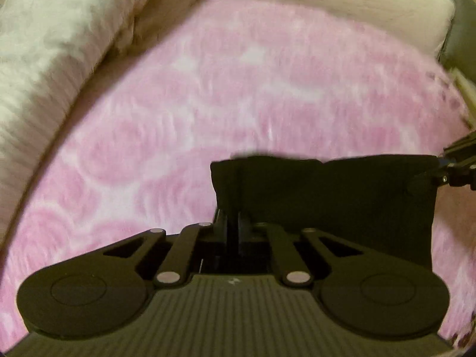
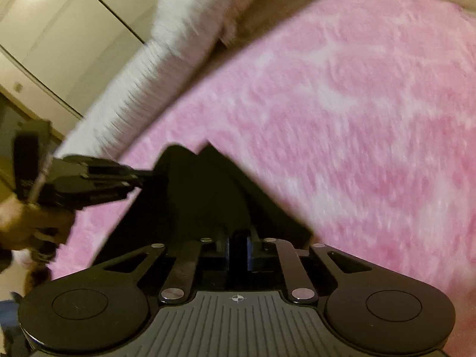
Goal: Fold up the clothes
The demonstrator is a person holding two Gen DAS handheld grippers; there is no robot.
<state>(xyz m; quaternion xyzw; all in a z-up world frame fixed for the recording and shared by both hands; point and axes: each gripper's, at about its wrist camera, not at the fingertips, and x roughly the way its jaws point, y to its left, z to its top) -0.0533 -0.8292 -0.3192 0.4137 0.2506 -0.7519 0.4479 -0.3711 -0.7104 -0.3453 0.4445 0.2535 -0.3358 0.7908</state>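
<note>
Your black garment (image 1: 327, 196) sits in the lower right of the left wrist view, raised off the pink fuzzy blanket (image 1: 238, 89) and stretched between both tools. Its top edge runs straight, and the cloth looks doubled, so at least one fold seems to be in. How many folds exactly, you can't tell; both views are smeared by motion.

Your left gripper (image 1: 235, 226), lower centre of its own view, has its jaws drawn narrow and pinched on the near left corner of the cloth. The right wrist view shows it from the side at middle left (image 2: 139, 180), biting the cloth's edge.

Your right gripper (image 2: 239, 247), lower centre of its view, is also clamped narrow on the cloth, which rises ahead of it to a dark peak (image 2: 208, 184). In the left wrist view it enters at the right edge (image 1: 440, 175), touching the garment's upper right corner.

What's left, by my reading: lay the piece down flat on the blanket, perhaps fold once more, then let go. Neither end is released yet.

Containers: none visible. A white pillow (image 1: 50, 44) lies at upper left, beside the blanket; pale cupboard doors (image 2: 59, 29) fill the upper left of the right wrist view. No stack of finished clothes shows.
</note>
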